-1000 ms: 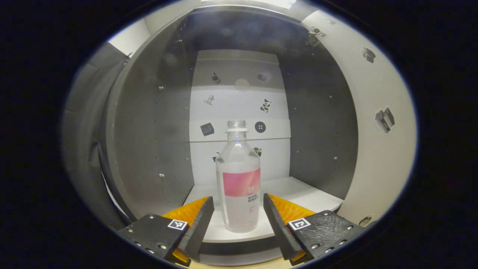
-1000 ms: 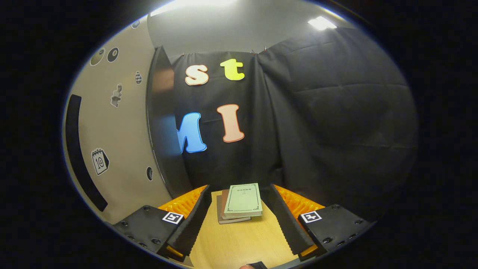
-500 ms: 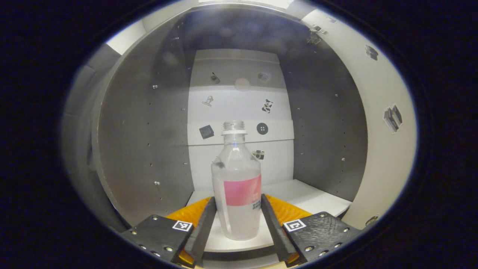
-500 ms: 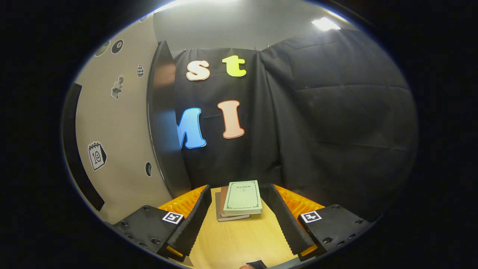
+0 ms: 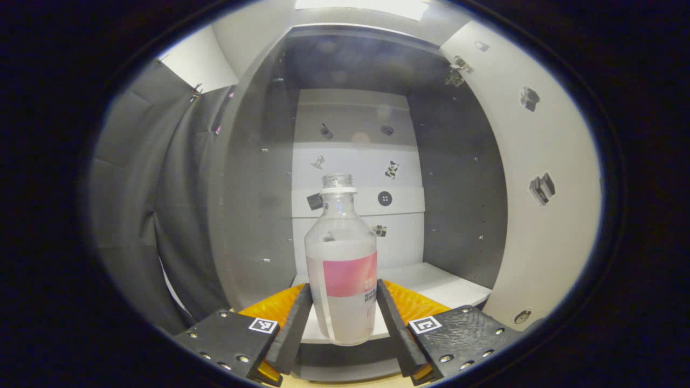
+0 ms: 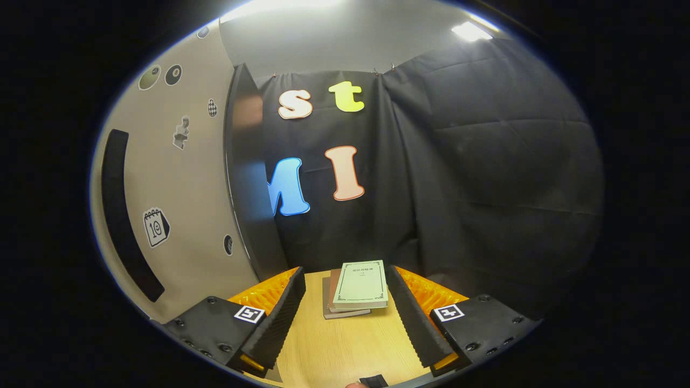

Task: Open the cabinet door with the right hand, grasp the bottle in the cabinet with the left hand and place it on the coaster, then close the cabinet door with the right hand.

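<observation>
A clear bottle (image 5: pixel 342 269) with a pink label and a white cap stands upright between the fingers of my left gripper (image 5: pixel 342 323), which is shut on its lower half. Its base sits level with the front edge of the cabinet's white shelf (image 5: pixel 447 285). The grey cabinet interior (image 5: pixel 259 205) lies behind it. The opened door (image 5: pixel 539 188) stands at the right of the left gripper view. In the right gripper view, my right gripper (image 6: pixel 345 320) is open over the table, with the door (image 6: pixel 183 215) and its black handle (image 6: pixel 124 215) off to its left.
A small stack of books (image 6: pixel 357 285) lies on the wooden table (image 6: pixel 339 355) just beyond the right fingers. The booth's black cloth hangs behind the books and to the left of the cabinet (image 5: pixel 145 205). Stickers dot the cabinet's back wall and door.
The left fingers closed on the bottle, then drew back a little from the cabinet with it. The right gripper stayed open and shifted only slightly.
</observation>
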Available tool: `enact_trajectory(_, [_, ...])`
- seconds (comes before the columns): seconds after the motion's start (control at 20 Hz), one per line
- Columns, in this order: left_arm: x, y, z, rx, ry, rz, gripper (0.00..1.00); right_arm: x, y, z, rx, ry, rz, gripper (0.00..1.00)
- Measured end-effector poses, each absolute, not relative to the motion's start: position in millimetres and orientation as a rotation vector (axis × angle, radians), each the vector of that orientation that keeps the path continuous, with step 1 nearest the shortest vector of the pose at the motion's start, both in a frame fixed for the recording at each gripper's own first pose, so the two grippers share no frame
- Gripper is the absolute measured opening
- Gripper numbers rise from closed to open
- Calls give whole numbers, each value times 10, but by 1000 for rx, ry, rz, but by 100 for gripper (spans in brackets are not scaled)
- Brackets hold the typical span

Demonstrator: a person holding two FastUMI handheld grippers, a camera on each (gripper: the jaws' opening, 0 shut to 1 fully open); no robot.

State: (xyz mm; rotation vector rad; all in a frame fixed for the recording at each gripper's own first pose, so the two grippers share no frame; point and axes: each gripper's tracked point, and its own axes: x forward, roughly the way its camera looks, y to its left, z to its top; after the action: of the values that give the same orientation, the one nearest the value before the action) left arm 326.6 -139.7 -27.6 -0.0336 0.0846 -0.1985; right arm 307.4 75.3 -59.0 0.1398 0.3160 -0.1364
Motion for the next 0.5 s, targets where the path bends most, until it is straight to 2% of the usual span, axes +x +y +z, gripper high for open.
enact_trajectory(0.1, [3087,-1254,-244,-38,77,-175,75,3029,797,-575,143,315,-112,98])
enact_trajectory(0.2, [2907,-1091,-238,-37,74,-146,72,3025,820,-575,143,315,-88,98])
enact_trajectory(0.5, [2385,-661,-248,-58,60,-71,74,2910,969,-609,144,328,-15,98])
